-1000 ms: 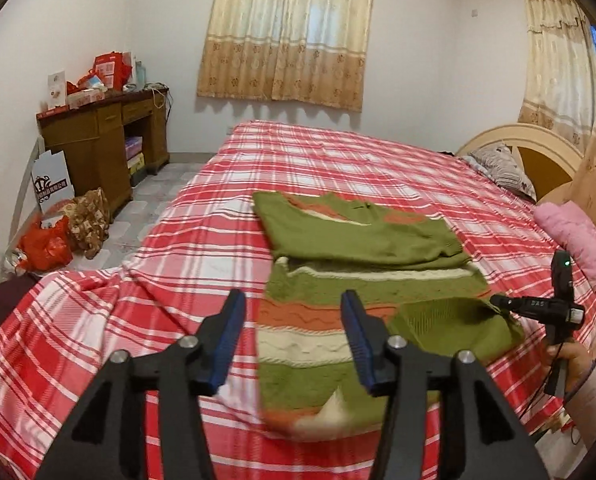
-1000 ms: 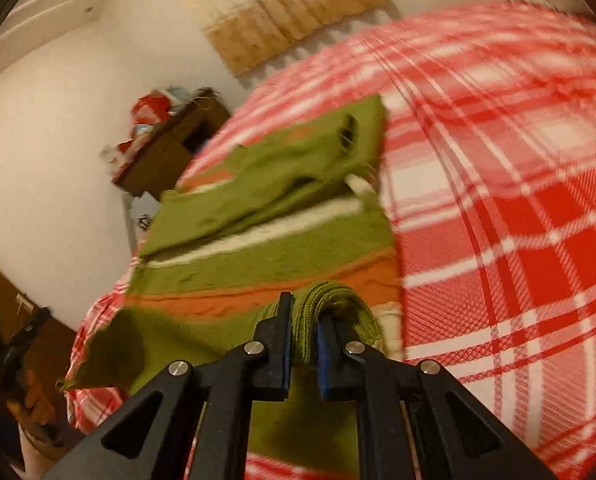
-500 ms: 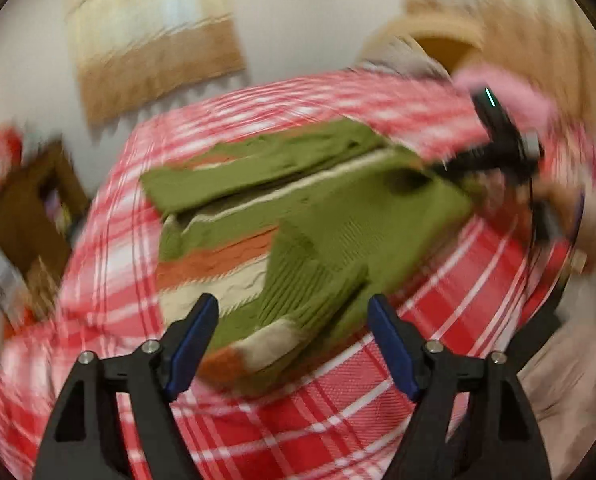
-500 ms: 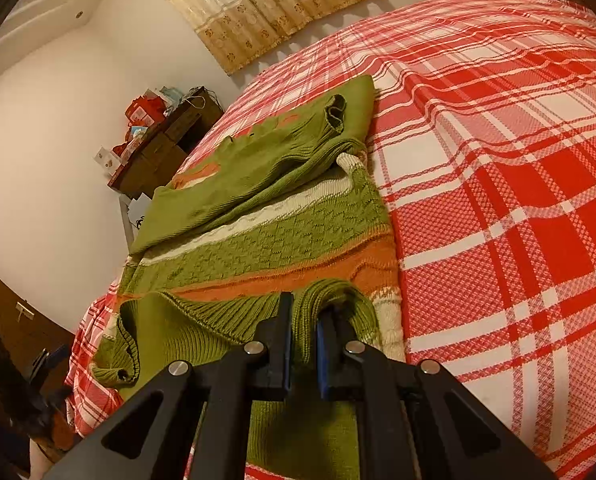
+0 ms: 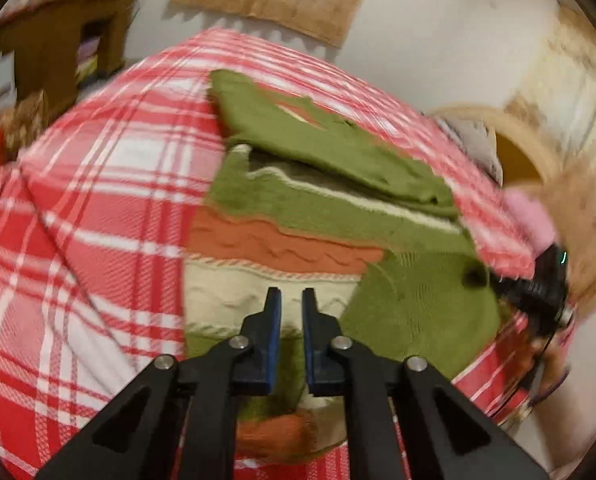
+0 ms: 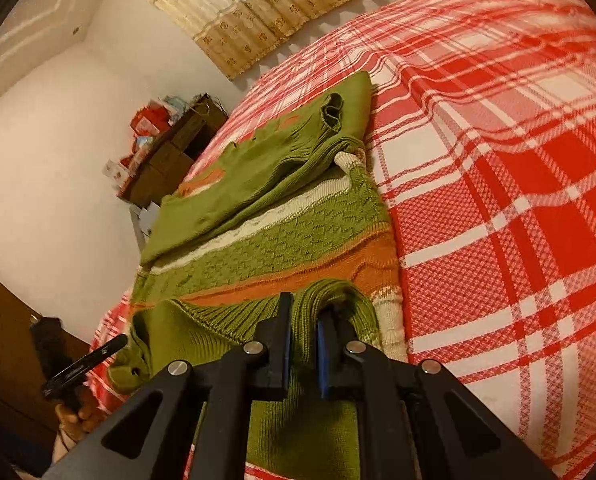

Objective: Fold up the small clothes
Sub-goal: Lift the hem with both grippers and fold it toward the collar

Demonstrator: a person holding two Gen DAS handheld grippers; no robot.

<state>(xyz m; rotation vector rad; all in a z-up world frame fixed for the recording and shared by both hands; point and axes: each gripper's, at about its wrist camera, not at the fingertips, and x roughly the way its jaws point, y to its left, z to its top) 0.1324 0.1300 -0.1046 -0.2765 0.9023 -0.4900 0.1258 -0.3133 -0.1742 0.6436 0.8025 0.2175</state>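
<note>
A green knitted sweater (image 5: 298, 208) with orange and cream bands lies partly folded on the red plaid bed (image 5: 110, 216). My left gripper (image 5: 290, 296) sits low over its near hem. The jaws are nearly together, and green knit shows in the narrow gap between them. In the right wrist view my right gripper (image 6: 303, 308) is shut on a ribbed green fold of the sweater (image 6: 278, 248) and holds it over the orange band. The left gripper (image 6: 118, 342) shows at that view's left edge, touching the sweater's green corner. The right gripper (image 5: 537, 284) appears at the sweater's right edge.
A wooden desk (image 5: 58, 52) with clutter stands left of the bed. A curved headboard (image 5: 513, 140) and a pink pillow (image 5: 529, 216) are at the right. Curtains (image 6: 250, 12) hang on the far wall. A hand (image 6: 74, 412) holds the left gripper.
My left gripper dropped toward the sweater's near hem, and its wide jaws closed. Its view swung back leftward. My right gripper stayed shut on the green fold.
</note>
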